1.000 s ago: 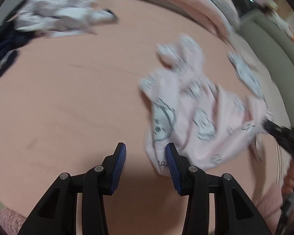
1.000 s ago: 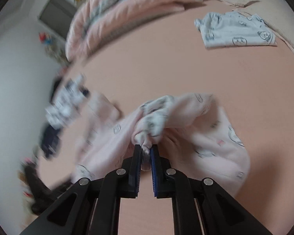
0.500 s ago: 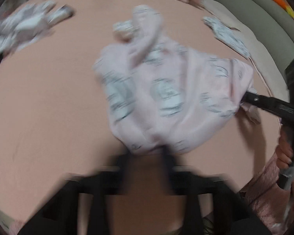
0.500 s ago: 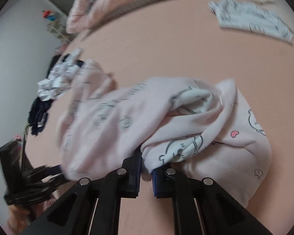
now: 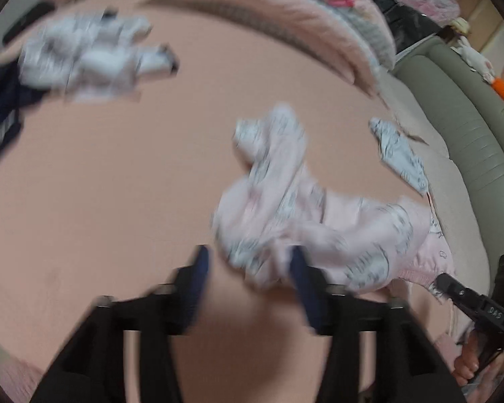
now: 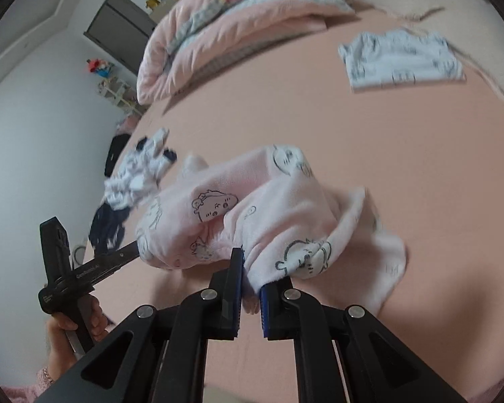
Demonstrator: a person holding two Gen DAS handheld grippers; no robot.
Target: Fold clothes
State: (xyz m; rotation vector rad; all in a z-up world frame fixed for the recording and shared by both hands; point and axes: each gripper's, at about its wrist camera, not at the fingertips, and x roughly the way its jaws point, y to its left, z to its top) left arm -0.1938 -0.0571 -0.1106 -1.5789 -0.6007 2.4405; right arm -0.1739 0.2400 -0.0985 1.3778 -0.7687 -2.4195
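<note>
Item: pink printed garment (image 6: 252, 215), bunched on the peach bedsheet (image 6: 386, 154), lifted at its near edge. Right gripper (image 6: 250, 294) was clenched on a fold of that edge, angled steeply downward. Left gripper (image 5: 248, 278) was opening, cloth lying between its blurred jaws, not visibly pressed. Handling note: the step probably called for regrasping an opposite corner and spreading the cloth flat before folding.

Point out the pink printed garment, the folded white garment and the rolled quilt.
pink printed garment (image 6: 285, 208), right wrist view, on its upper fold.
folded white garment (image 6: 403, 60), right wrist view, on its middle.
rolled quilt (image 6: 225, 27), right wrist view, on its pink side.
</note>
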